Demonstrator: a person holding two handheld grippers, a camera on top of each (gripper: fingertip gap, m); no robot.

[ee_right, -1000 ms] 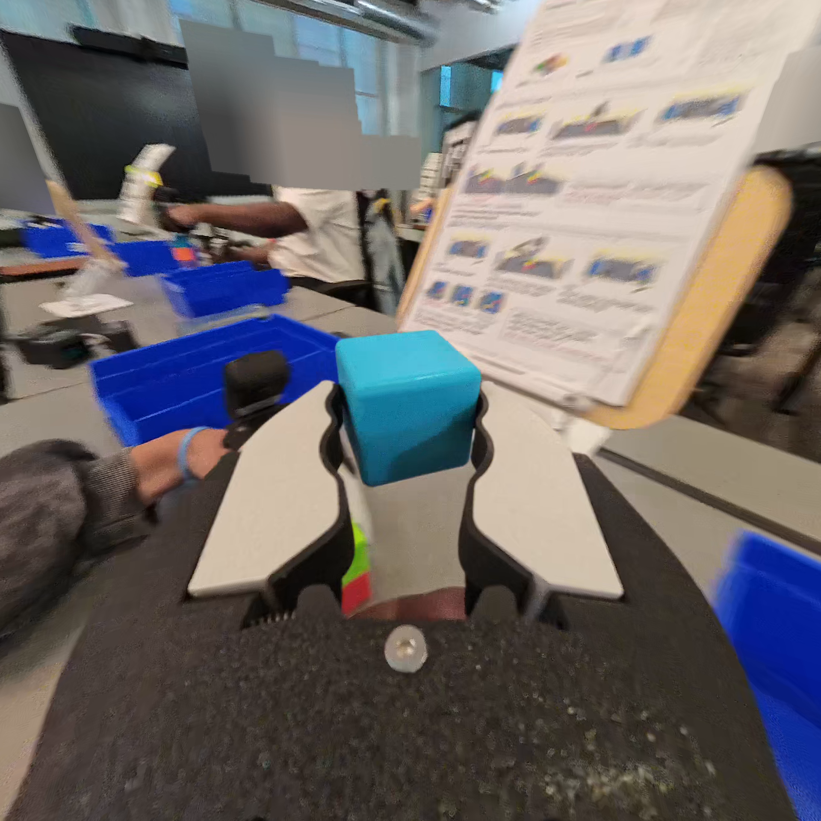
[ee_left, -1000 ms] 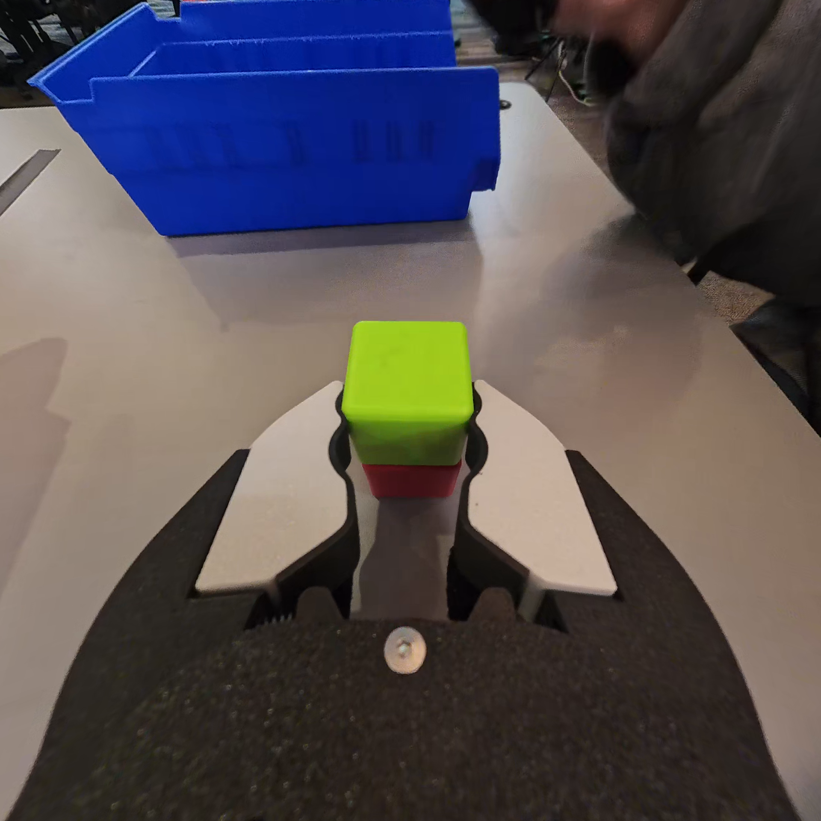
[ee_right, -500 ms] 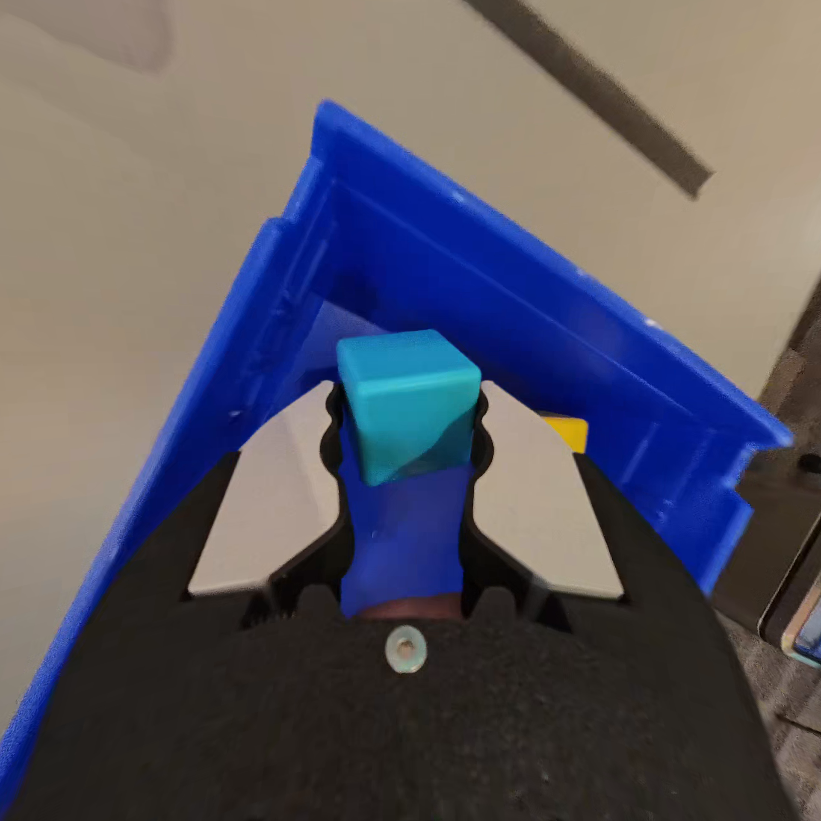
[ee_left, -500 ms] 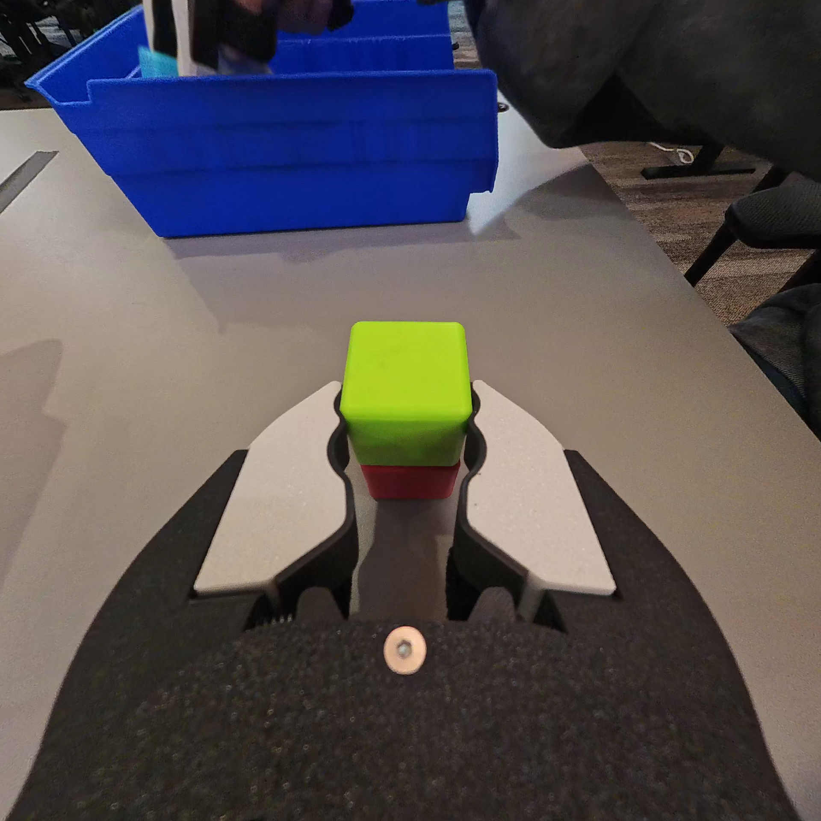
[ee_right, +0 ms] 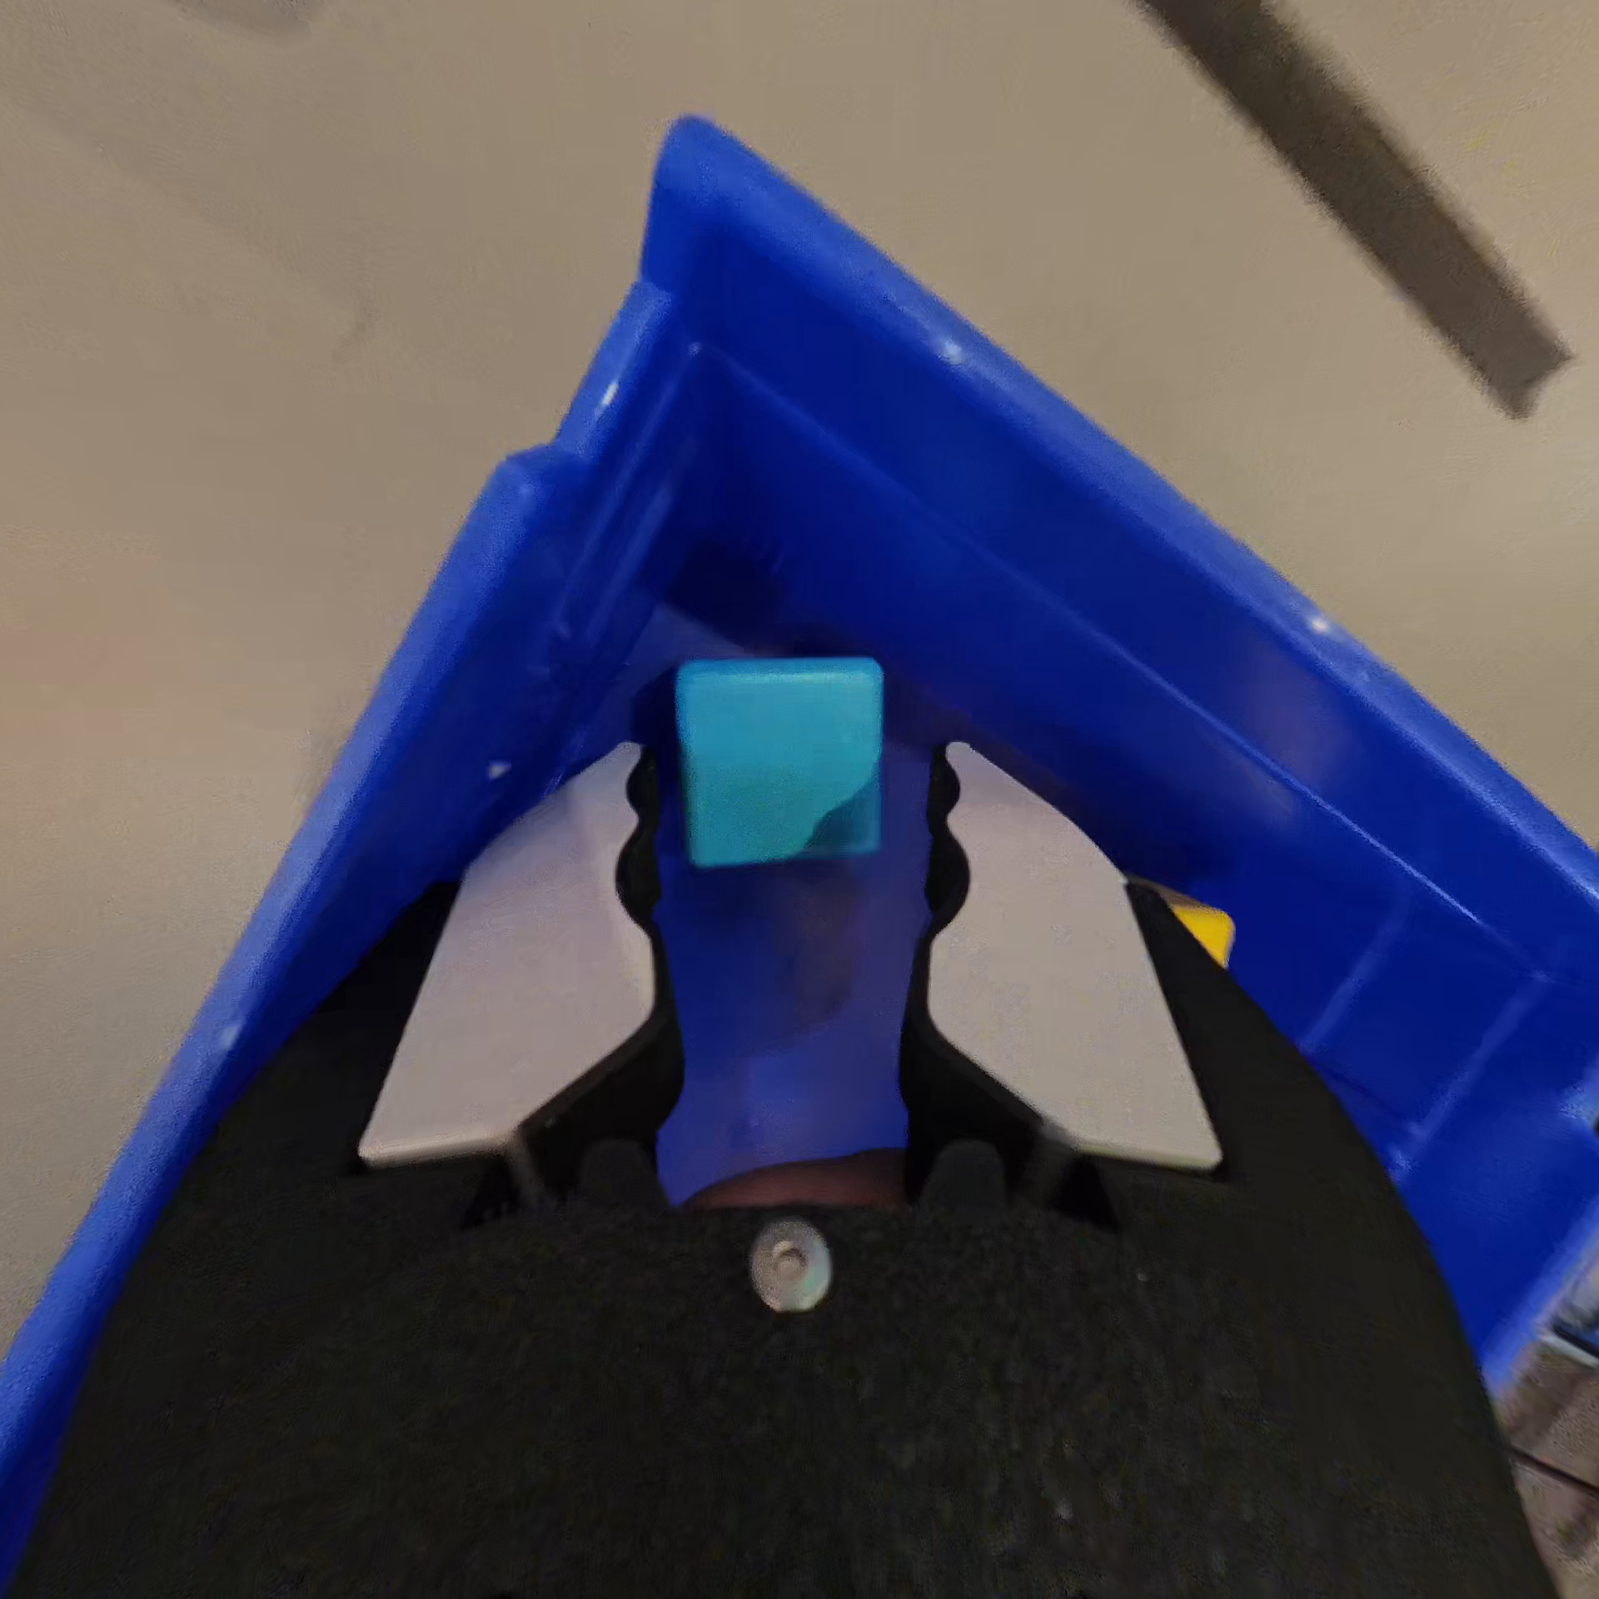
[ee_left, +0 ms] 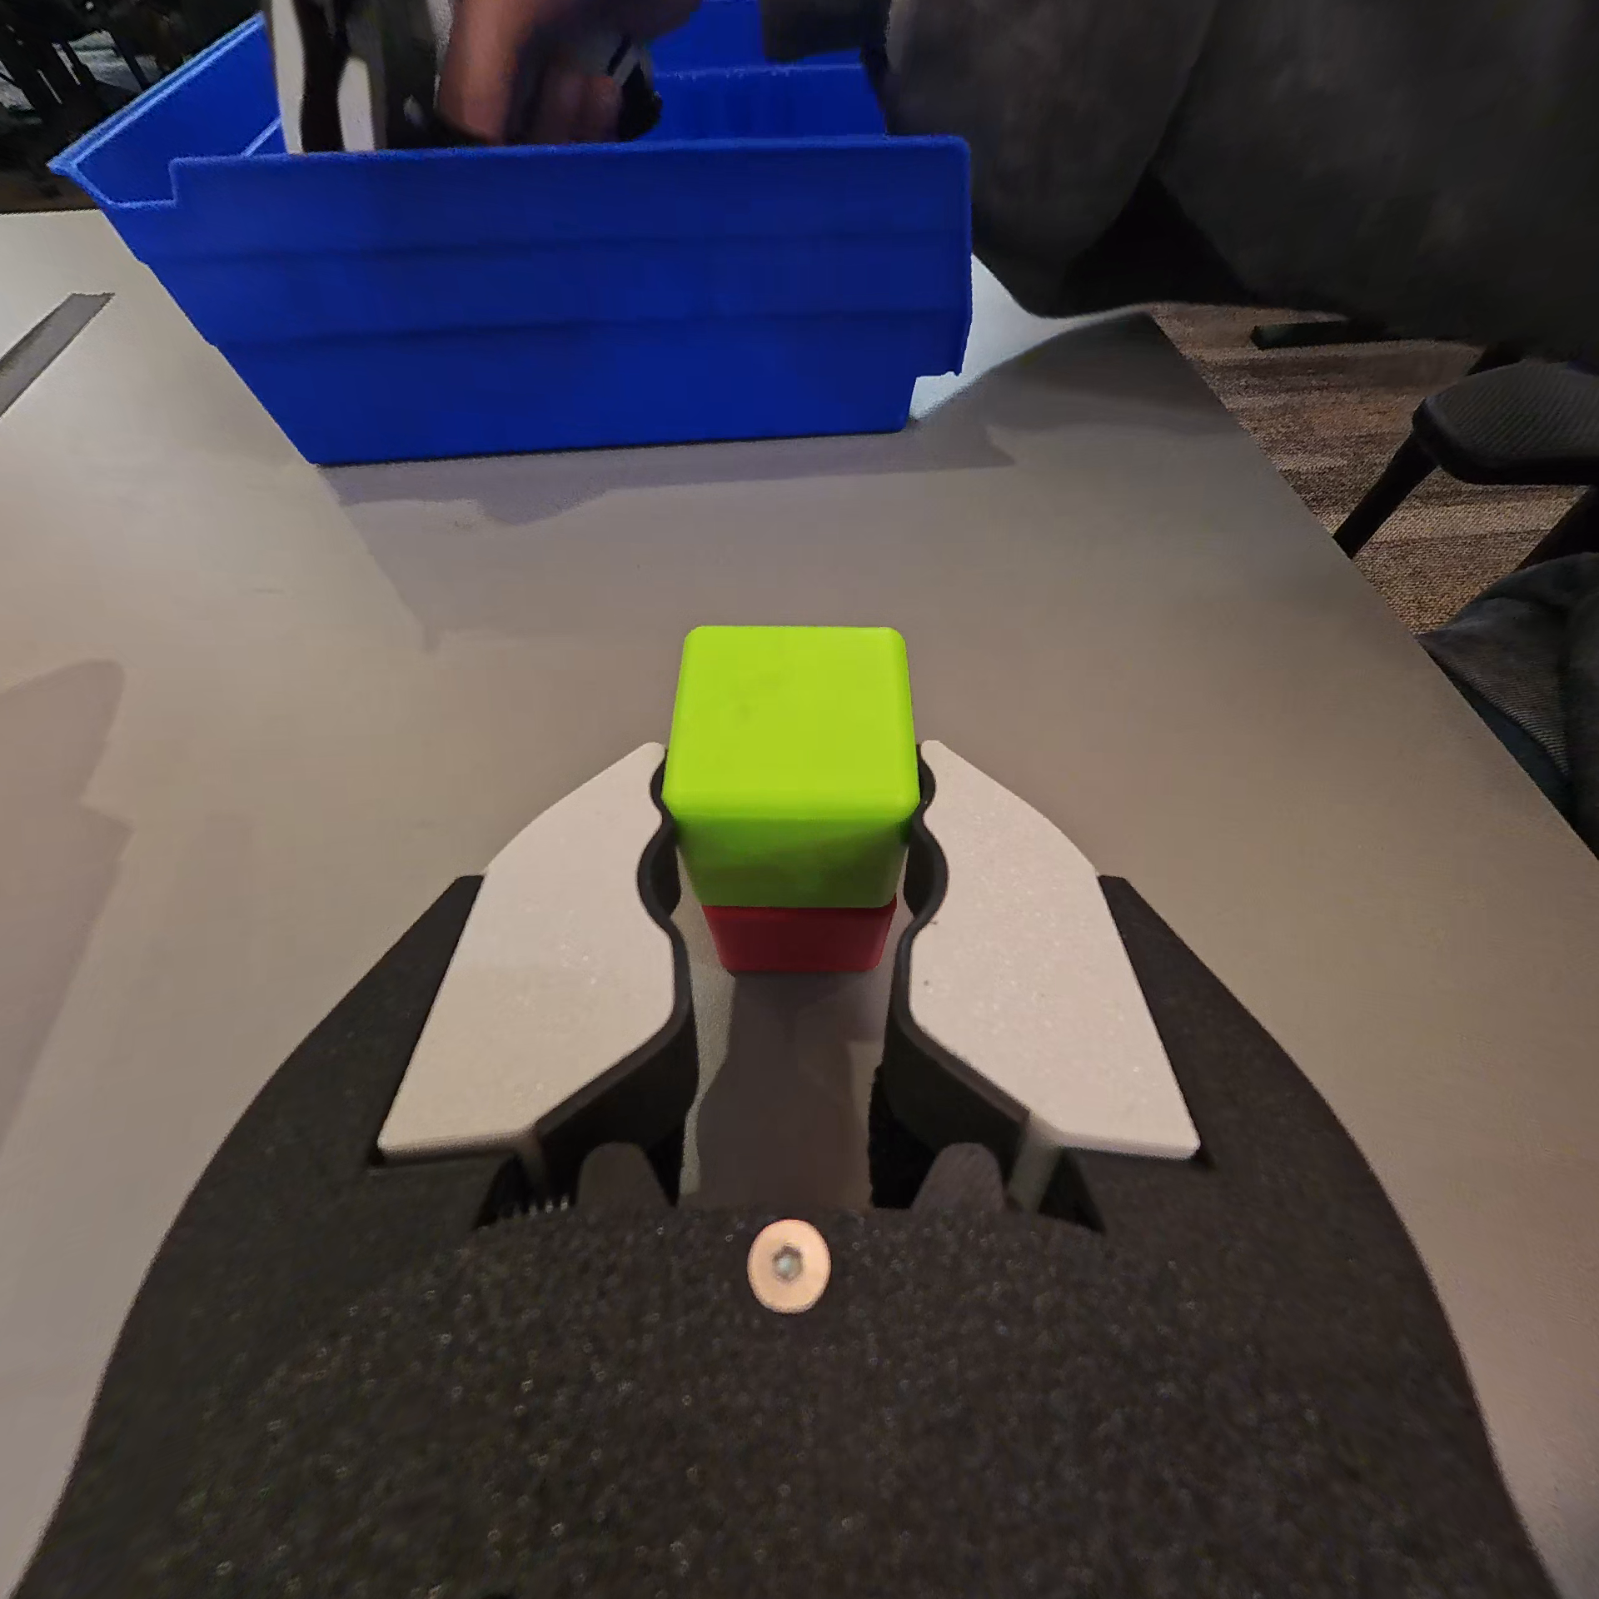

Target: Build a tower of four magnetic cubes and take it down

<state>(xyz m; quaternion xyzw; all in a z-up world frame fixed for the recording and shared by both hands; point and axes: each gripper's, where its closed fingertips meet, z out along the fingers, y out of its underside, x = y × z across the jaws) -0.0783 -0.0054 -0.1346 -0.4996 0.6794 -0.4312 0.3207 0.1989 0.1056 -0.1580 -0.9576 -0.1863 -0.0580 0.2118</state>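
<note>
My left gripper is shut on a green cube that sits on a red cube on the grey table. In the right wrist view my right gripper points down into a blue bin. Its jaws stand open, wider than the teal cube that lies between them near the bin's corner. A yellow cube shows in the bin past the right finger. In the left wrist view the right gripper and a hand reach into the bin.
The blue bin stands at the far side of the table, beyond the two-cube stack. A grey sleeve crosses the top right. The table's right edge borders carpet and a dark chair. A dark strip lies on the table beyond the bin.
My right gripper swung over the bin with the teal cube, then opened; the cube now lies loose in the bin. My left gripper has stayed shut on the green cube.
</note>
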